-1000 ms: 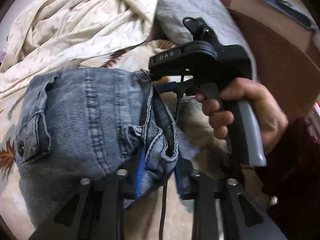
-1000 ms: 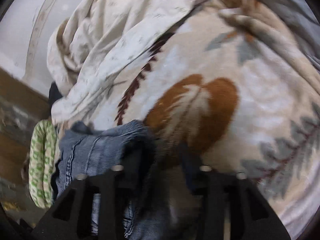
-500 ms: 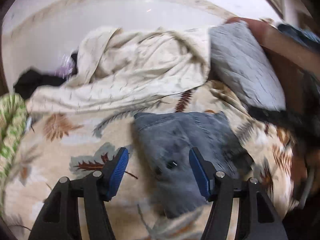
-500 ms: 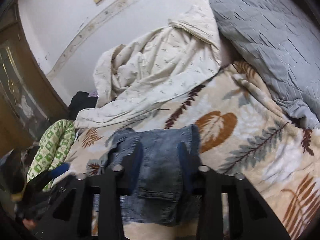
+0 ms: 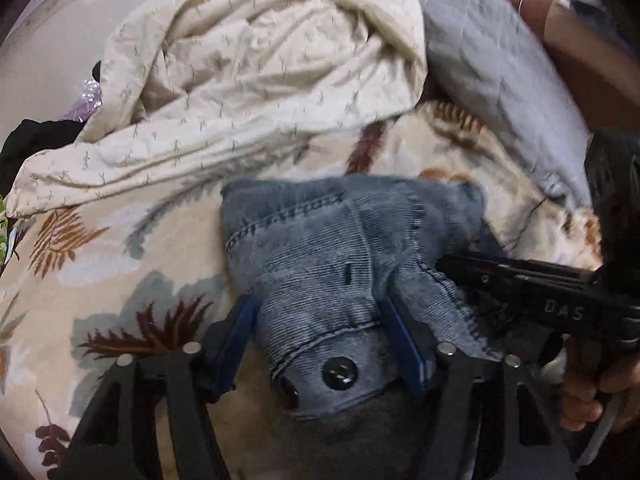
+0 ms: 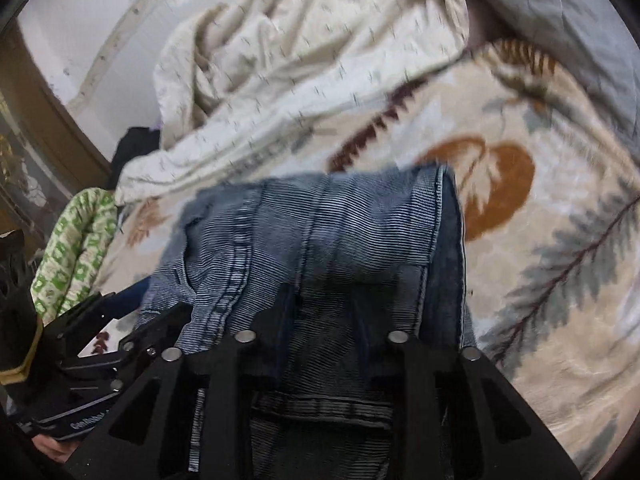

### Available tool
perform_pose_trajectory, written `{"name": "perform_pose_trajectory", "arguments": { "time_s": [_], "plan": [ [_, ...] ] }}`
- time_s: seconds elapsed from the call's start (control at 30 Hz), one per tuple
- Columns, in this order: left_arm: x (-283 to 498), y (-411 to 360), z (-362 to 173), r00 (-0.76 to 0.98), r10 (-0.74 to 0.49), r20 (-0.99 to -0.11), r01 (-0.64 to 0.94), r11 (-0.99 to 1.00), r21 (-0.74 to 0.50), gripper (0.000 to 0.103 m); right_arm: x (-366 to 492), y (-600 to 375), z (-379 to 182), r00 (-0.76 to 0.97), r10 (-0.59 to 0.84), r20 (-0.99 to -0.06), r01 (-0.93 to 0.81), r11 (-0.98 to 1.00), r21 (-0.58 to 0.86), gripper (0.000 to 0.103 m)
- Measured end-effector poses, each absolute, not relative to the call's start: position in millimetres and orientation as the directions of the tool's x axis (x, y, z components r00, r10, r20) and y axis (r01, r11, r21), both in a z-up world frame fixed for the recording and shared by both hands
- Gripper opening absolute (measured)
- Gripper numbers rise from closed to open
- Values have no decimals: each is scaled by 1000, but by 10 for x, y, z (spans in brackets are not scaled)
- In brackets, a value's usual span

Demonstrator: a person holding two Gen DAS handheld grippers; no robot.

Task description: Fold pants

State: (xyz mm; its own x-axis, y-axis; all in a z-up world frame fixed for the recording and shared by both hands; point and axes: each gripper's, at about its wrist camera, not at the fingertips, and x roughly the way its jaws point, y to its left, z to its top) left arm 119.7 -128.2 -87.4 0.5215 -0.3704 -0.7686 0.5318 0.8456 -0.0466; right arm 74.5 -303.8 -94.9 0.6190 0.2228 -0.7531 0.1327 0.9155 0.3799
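Both wrist cameras look down closely at jeans (image 5: pixel 340 248).

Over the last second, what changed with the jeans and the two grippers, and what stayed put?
The folded jeans, bunched in the left gripper a second ago, now lie spread on the leaf-print blanket. That gripper's blue pads straddle the buttoned waistband, jaws opening. The right gripper has narrowed around a denim fold. The cream sheet and grey pillow stayed put.
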Motion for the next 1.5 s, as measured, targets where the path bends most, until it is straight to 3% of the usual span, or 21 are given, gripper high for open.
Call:
{"name": "perform_pose_trajectory", "arguments": {
  "time_s": [0.33, 0.57, 0.83, 1.13, 1.5],
  "plan": [
    [1386, -1192, -1118, 446, -379, -811, 449, 878, -163, 90, 781, -3089, -1055, 603, 247, -758, 135, 906, 402, 32],
    [1200, -1134, -779, 541, -318, -779, 421, 904, -76, 93, 651, -3060, -786, 645, 244, -724, 129, 899, 419, 39],
    [949, -801, -183, 717, -255, -649, 356, 934, 27, 96, 376, -2785, -180, 745, 197, -638, 40, 940, 338, 45],
    [835, -426, -26, 757, -148, -637, 266, 959, 93, 97, 193, -2600, 218, 804, 169, -570, 21, 950, 310, 51],
    [526, -95, 309, 833, -79, -547, 175, 977, 125, 102, -284, -2473, 379, 849, 116, -515, 50, 953, 298, 57]
  ]
}}
